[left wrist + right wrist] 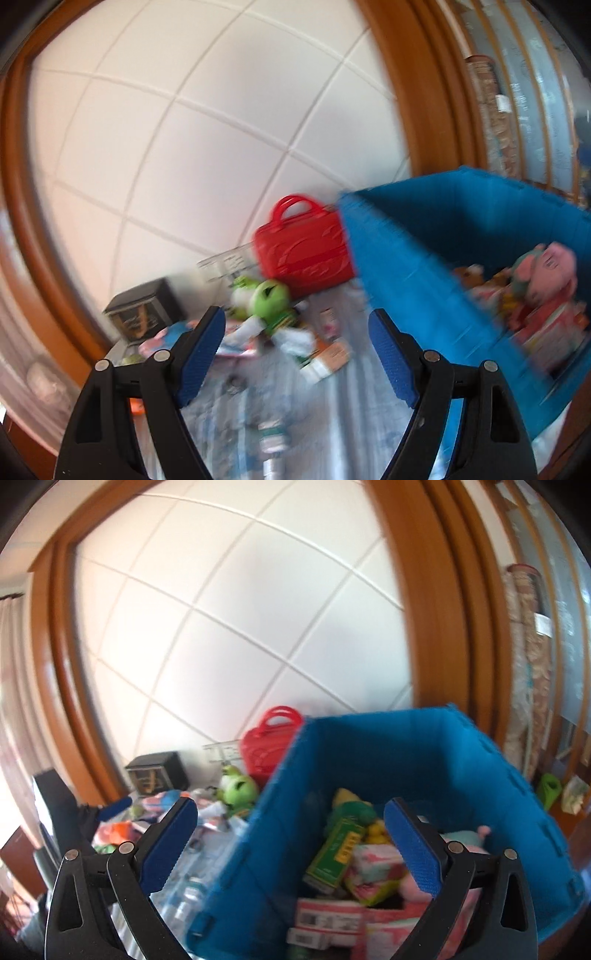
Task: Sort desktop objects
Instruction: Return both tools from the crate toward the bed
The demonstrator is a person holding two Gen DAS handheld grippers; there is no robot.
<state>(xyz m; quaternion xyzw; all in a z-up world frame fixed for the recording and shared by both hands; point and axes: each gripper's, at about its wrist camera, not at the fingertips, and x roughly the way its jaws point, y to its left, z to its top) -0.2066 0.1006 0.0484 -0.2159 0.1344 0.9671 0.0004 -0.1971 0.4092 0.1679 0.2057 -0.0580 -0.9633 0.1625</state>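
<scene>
Left gripper: jaws spread wide, nothing between the blue pads, released. Aimed toward the loose heap at lower centre of the left wrist view, probably lined up for another pick.

Right gripper: likewise wide apart and empty, hung over the blue bin at right of the right wrist view. Judged a spot suited to dropping an item, since the bin lay directly under the right-hand pad.

Bin already holding sorted goods: a green box at centre, long axis running from lower left to upper right, upper end toward the bin's far wall; pink-and-white packets below it, lying flat and crosswise; a pink plush at right of the left wrist view, propped against the wall.

Still unsorted, on the patterned cloth at lower centre: a green plush toy, head toward the top of the frame, body trailing down toward the lens, so long axis roughly along the gripper's line; flat cards and packets around it, too blurred to name. Behind, at centre, a red toy case, upright, handle up, touching or nearly touching the bin's near corner. At lower left, a dark box against the tiled wall.

Both views smeared; finer contacts not readable.
</scene>
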